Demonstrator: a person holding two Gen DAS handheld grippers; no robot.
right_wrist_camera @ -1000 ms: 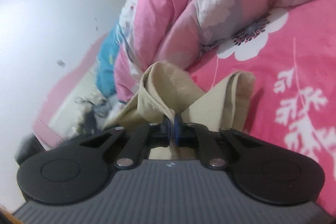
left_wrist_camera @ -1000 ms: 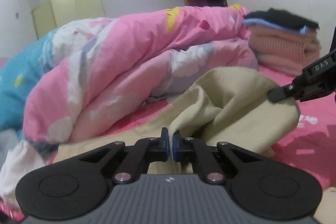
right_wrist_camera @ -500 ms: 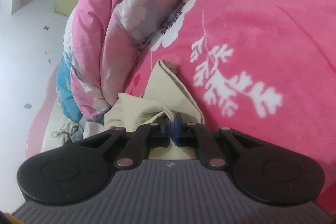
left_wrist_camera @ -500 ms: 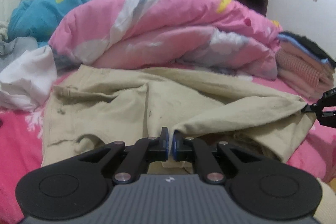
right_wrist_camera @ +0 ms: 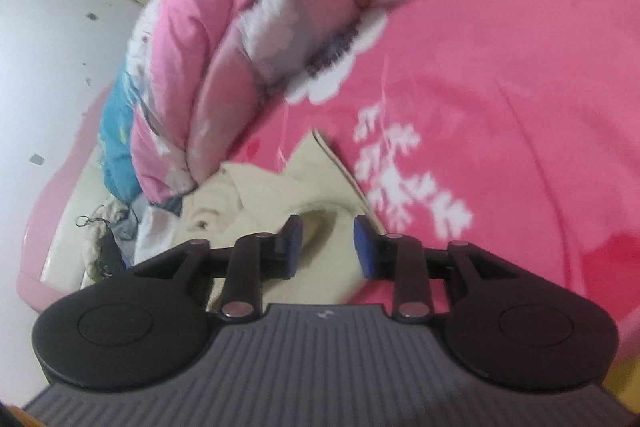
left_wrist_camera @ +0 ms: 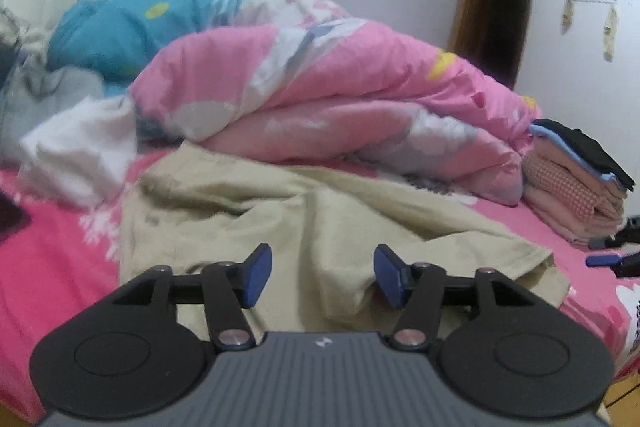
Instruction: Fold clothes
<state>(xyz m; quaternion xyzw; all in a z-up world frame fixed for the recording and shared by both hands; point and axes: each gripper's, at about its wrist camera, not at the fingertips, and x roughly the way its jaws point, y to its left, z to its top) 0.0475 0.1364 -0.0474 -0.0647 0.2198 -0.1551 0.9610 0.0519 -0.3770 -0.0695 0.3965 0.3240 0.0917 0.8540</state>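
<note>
Two grippers have just opened, releasing the beige garment [left_wrist_camera: 320,223]: left gripper [left_wrist_camera: 322,275] over its near edge, cloth stretching toward twelve o'clock; right gripper [right_wrist_camera: 326,247] likewise.

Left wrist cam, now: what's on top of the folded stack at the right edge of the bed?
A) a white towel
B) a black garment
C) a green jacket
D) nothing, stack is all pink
B: the stack beside the pink quilt has pink and checked layers, a thin blue one above them, and a black garment on top.
</note>
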